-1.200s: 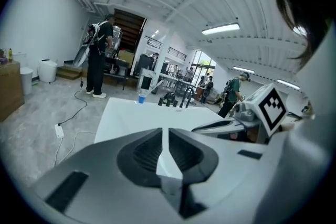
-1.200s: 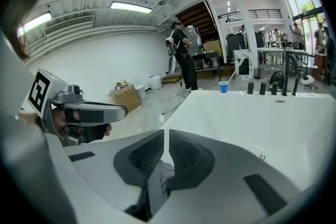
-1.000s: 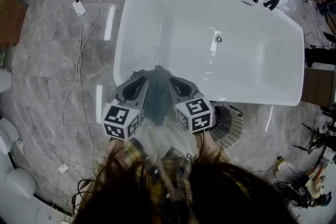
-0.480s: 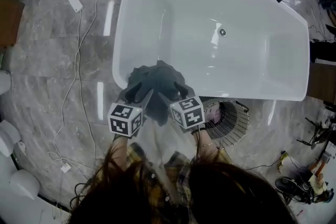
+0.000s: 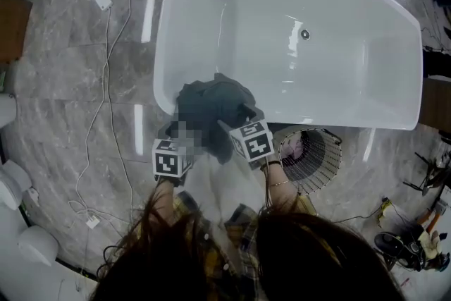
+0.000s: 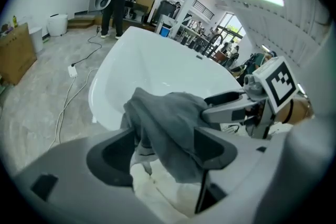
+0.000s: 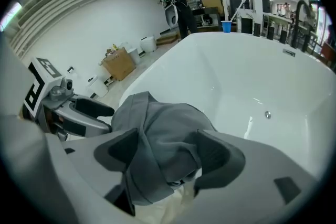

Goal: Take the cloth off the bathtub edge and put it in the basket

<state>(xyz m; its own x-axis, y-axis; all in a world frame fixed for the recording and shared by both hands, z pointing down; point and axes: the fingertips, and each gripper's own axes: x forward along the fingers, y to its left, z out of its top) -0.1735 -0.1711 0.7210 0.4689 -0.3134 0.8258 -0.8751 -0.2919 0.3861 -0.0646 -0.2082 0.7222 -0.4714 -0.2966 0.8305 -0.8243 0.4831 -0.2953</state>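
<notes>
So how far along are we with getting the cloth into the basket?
Nothing is done yet: the gray cloth lies bunched on the bathtub rim. In hand: left gripper and right gripper sit around it, jaws opening, not clamped. Remaining: grip it, carry it to the wire basket, release.

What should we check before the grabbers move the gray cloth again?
1. Cloth on the bathtub edge: ok, it is draped over the near rim.
2. Left gripper grip: not ok. Its jaws are opening, and the cloth hangs between them unpinched.
3. Right gripper grip: not ok. Its jaws are opening too, with cloth between them.
4. Basket nearby: ok, it stands beside the bathtub on the person's right.
5. Room in the basket: cannot tell, though something pale shows inside.
</notes>
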